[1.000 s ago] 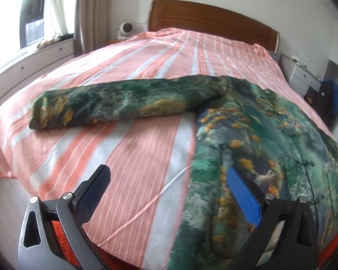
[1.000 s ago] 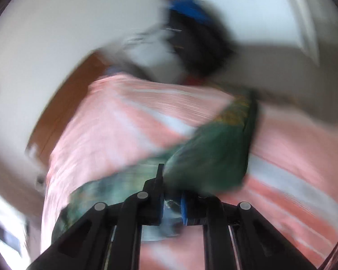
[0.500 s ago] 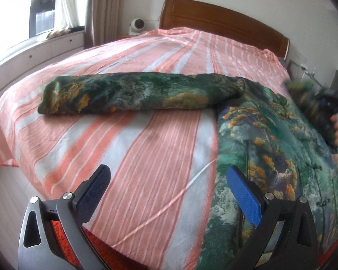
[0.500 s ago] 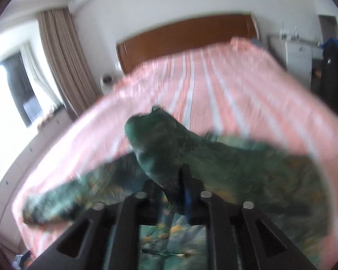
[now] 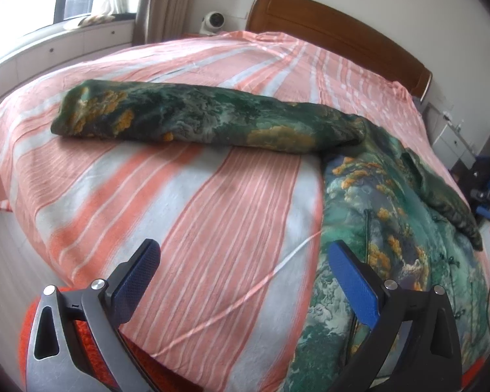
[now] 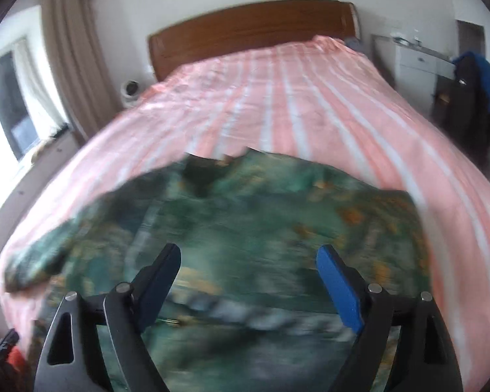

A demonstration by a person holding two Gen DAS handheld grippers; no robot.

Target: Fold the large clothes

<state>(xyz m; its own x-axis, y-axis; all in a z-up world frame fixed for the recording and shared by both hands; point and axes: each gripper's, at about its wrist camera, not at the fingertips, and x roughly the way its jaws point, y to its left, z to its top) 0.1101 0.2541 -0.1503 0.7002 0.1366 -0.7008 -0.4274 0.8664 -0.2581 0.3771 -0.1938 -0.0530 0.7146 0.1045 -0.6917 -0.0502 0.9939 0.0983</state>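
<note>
A green printed garment [image 5: 392, 228] lies spread on the striped bed [image 5: 196, 228], its body at the lower right of the left wrist view and one long sleeve [image 5: 196, 121] stretched toward the upper left. It looks soft, limp and fairly light, likely padded enough to hold a fold yet apt to sag or slide, so the sleeve cuff or a hem corner seems the best place to pinch. The left tongs [image 5: 241, 281] stand wide and empty over the sheet beside the garment's edge. The right tongs [image 6: 248, 281] are opening above the blurred garment body [image 6: 261, 228], gripping nothing. No containers are in view.
</note>
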